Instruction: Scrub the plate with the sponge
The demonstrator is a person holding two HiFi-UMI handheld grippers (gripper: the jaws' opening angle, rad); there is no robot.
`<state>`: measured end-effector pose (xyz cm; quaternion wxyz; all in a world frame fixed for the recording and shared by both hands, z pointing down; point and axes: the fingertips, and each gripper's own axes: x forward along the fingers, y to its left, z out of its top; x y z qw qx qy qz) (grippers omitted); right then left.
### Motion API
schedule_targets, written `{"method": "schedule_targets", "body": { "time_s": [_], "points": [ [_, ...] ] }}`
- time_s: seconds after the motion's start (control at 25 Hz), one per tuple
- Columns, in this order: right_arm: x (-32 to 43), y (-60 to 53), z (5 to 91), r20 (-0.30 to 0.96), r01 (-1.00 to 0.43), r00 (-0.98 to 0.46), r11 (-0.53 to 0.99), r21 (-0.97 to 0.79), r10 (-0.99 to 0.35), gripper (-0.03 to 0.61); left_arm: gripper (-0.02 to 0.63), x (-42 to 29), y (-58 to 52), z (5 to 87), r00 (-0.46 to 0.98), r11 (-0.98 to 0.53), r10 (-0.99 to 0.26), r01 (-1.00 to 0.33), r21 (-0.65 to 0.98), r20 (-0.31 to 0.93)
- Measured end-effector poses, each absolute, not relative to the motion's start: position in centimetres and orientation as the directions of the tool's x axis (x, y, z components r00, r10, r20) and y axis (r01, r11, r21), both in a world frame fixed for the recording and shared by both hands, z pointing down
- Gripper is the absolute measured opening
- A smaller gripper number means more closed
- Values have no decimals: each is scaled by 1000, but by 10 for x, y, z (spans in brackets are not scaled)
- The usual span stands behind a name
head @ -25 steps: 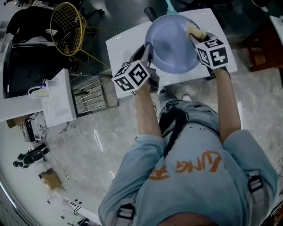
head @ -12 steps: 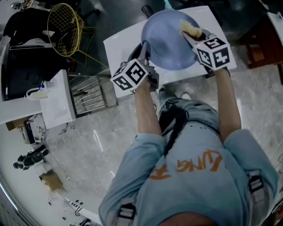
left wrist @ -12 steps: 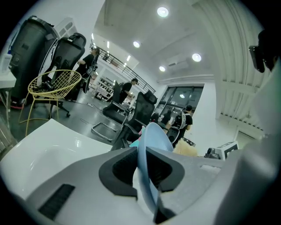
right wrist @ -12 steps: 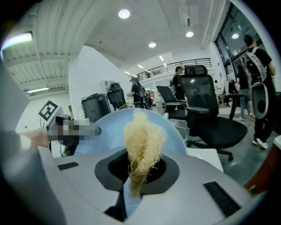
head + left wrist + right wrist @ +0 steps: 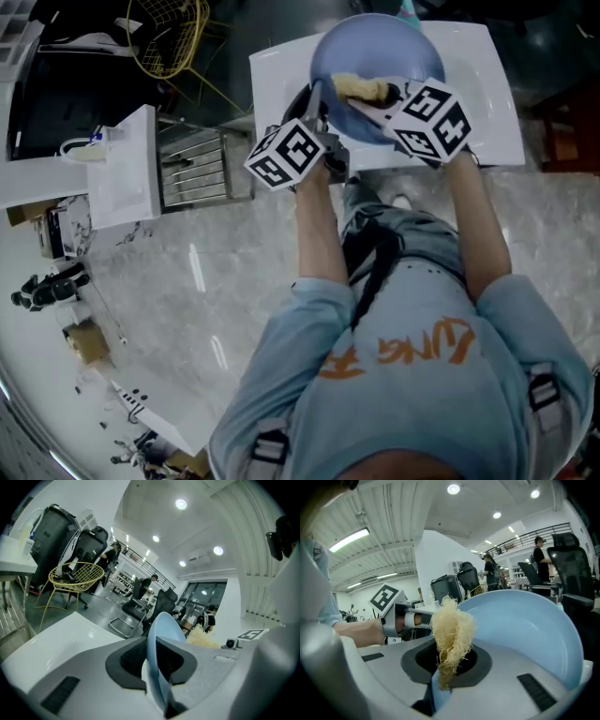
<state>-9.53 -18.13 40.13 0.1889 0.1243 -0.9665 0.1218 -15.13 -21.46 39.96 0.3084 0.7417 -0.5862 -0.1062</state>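
A light blue plate (image 5: 370, 56) is held tilted above the white table (image 5: 487, 84). My left gripper (image 5: 317, 105) is shut on the plate's left rim; in the left gripper view the plate's edge (image 5: 161, 644) runs between the two pads. My right gripper (image 5: 375, 94) is shut on a pale yellow fibrous sponge (image 5: 361, 87), which lies against the plate's inner face near its middle. In the right gripper view the sponge (image 5: 451, 637) stands up between the jaws with the plate (image 5: 525, 630) curving behind it, and the left gripper (image 5: 401, 618) shows beyond.
A yellow wire chair (image 5: 173, 37) and a metal rack (image 5: 192, 169) stand left of the table. A white side counter (image 5: 112, 178) lies further left. Office chairs and people are in the background of both gripper views.
The sponge has slid leftward across the plate, from its right rim to near the middle. The right gripper has followed it toward the left gripper. The left gripper keeps its hold on the rim.
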Motion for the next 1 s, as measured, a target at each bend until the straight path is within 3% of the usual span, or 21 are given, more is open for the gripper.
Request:
{"method": "schedule_targets", "body": {
  "time_s": [0.32, 1.0],
  "points": [
    [-147, -155, 423, 460, -196, -885, 955, -225, -73, 32, 40, -196, -194, 396, 205, -49, -960, -792, 609, 189],
    [-76, -210, 445, 514, -436, -814, 870, -232, -271, 34, 43, -180, -214, 398, 246, -88, -954, -780, 620, 174]
  ]
}}
